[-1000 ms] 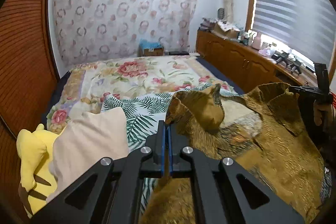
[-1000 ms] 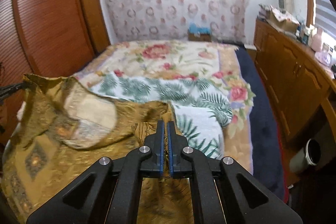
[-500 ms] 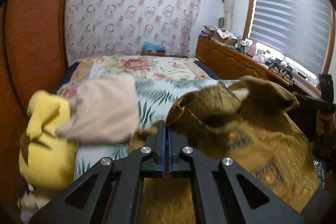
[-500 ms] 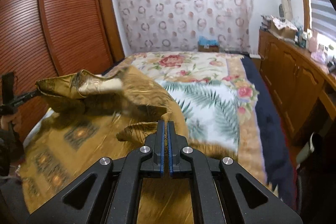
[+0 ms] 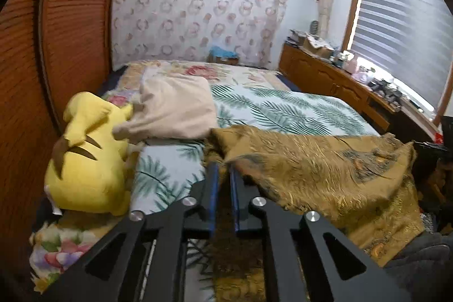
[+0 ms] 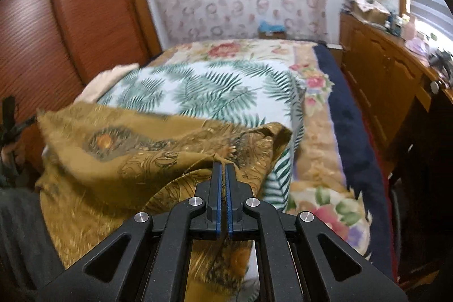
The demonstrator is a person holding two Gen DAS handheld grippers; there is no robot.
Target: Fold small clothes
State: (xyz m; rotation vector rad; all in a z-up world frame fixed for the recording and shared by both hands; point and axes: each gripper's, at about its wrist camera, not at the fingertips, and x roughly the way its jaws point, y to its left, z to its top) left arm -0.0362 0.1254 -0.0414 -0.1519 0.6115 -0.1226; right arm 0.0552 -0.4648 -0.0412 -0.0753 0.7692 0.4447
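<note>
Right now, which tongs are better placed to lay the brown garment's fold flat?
Right. The right tongs are shut on the brown garment, so they can guide it. The left tongs have just been opening, cloth loose between them.

tools 2 (image 5: 223,171) (image 6: 225,164) | brown garment 1 (image 5: 325,174) | yellow plush 1 (image 5: 85,160) | beige pillow 1 (image 5: 175,109)

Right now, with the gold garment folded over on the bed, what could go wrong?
The left tongs have just been opening, with the gold garment edge still at the pads, so it may snag. The right tongs are shut on the cloth, so pulling could undo the fold. The beige cloth lies close and could get dragged.
</note>
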